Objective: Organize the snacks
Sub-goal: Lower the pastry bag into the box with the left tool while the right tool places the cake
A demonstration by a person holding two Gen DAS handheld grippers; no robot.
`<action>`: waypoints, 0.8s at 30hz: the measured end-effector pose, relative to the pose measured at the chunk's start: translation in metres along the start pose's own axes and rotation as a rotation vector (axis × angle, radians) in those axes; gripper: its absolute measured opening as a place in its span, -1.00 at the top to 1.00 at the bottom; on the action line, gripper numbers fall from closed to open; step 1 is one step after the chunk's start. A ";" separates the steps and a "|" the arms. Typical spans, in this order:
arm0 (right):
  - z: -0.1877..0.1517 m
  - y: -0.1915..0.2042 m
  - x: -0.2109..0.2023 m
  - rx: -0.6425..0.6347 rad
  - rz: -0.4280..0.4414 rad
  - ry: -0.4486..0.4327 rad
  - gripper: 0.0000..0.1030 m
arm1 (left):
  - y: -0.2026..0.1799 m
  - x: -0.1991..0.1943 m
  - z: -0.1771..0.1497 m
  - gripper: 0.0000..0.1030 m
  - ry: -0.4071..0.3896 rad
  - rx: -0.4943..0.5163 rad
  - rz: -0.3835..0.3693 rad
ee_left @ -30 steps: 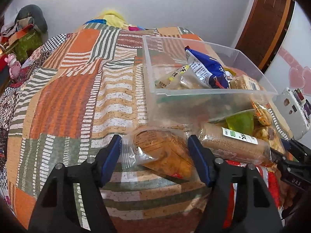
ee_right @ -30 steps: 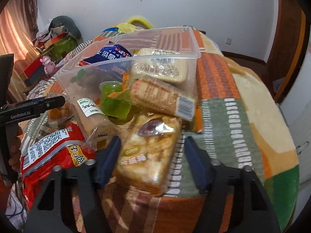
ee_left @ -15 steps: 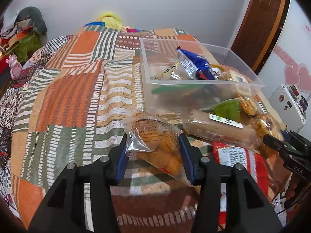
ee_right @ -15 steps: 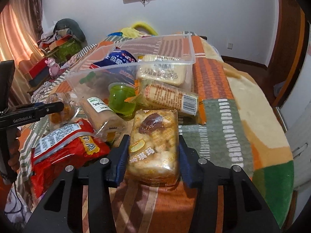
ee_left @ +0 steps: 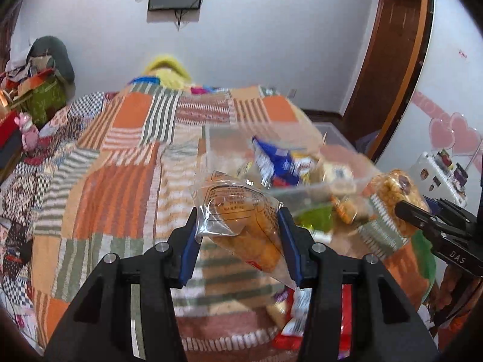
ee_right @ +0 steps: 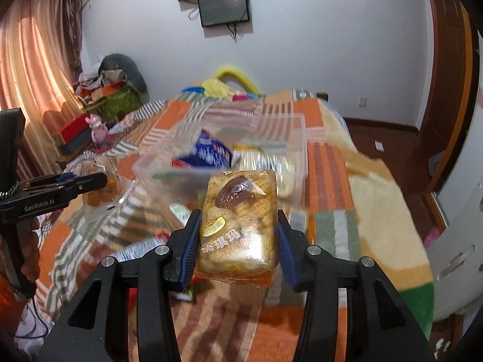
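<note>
My left gripper is shut on a clear bag with an orange pastry and holds it lifted above the patchwork bed cover. My right gripper is shut on a yellow caramel-treat pack, also lifted. A clear plastic bin lies ahead with a blue snack bag and other packs inside. In the left wrist view the right gripper shows at the right with its pack. In the right wrist view the left gripper shows at the left.
A green jelly cup and a red snack bag lie on the cover near the bin. A pink toy and cluttered boxes stand at the far left. A wooden door is at the right.
Both grippers have closed on their packs and lifted them off the bed cover, rising and tilting up. The scene is motion-blurred now.
</note>
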State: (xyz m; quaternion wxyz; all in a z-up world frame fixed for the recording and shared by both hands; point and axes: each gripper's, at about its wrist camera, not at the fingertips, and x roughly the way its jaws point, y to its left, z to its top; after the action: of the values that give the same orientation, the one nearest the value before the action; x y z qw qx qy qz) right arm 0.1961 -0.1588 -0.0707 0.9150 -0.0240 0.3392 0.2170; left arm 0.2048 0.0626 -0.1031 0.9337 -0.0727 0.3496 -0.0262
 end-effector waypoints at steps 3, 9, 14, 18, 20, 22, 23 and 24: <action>0.016 0.000 0.003 -0.002 0.003 -0.036 0.17 | -0.003 0.000 0.017 0.06 -0.033 0.003 -0.001; 0.049 -0.003 0.018 0.004 0.002 -0.088 0.17 | -0.007 0.019 0.047 0.05 -0.060 0.004 0.030; 0.068 -0.005 0.042 0.002 -0.015 -0.086 0.17 | -0.005 0.048 0.064 0.05 -0.046 -0.003 0.054; 0.074 -0.010 0.061 0.013 -0.023 -0.054 0.17 | -0.005 0.080 0.073 0.05 -0.008 0.006 0.065; 0.074 -0.015 0.074 0.023 -0.028 -0.026 0.17 | -0.004 0.093 0.075 0.05 0.008 0.002 0.067; 0.073 -0.019 0.084 0.031 -0.035 0.006 0.17 | 0.000 0.108 0.077 0.05 0.033 -0.010 0.059; 0.071 -0.021 0.090 0.033 -0.037 0.023 0.17 | 0.000 0.114 0.077 0.05 0.042 -0.012 0.057; 0.070 -0.023 0.094 0.037 -0.039 0.037 0.17 | 0.001 0.121 0.078 0.05 0.051 -0.016 0.059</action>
State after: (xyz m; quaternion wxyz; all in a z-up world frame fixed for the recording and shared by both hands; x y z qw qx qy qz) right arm 0.3123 -0.1306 -0.0783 0.9128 -0.0176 0.3597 0.1926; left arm 0.3472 0.0609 -0.1239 0.9242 -0.0690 0.3755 0.0023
